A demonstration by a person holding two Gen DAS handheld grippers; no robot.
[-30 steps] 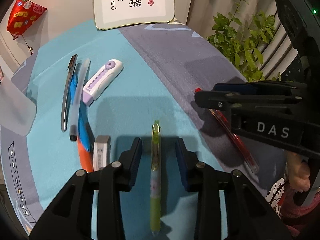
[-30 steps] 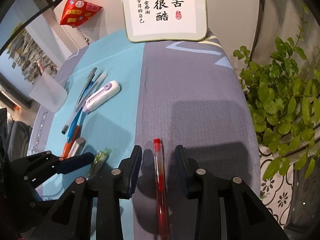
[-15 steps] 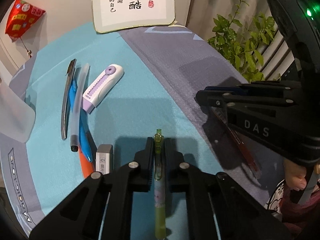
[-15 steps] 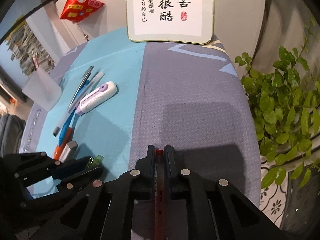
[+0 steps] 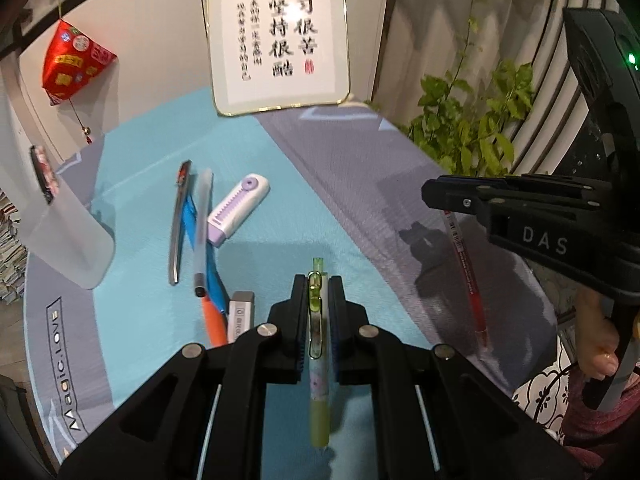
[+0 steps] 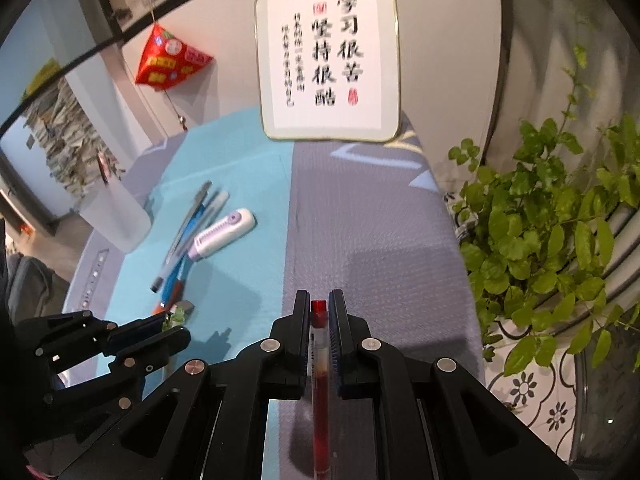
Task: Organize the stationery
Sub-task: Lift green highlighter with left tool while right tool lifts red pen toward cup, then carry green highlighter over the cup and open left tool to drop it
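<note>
both pens have left the cloth: our left gripper point(image 5: 318, 312) clamps the green pen point(image 5: 319, 364) at lower centre, right gripper point(image 6: 319, 332) clamps the red pen point(image 6: 320, 396); cup point(image 5: 64, 236) at left comes next, we reckon.

A table under a teal and grey cloth point(image 5: 132, 320) carries a frosted translucent plastic cup point(image 5: 64, 236) near its left edge. Toward the middle lie a purple and white retractable eraser point(image 5: 239, 210), a dark slim pen point(image 5: 178, 224), a clear-barrelled pen point(image 5: 201, 232), a blue and orange pen point(image 5: 212, 308) and a small grey eraser block point(image 5: 241, 314).
</note>
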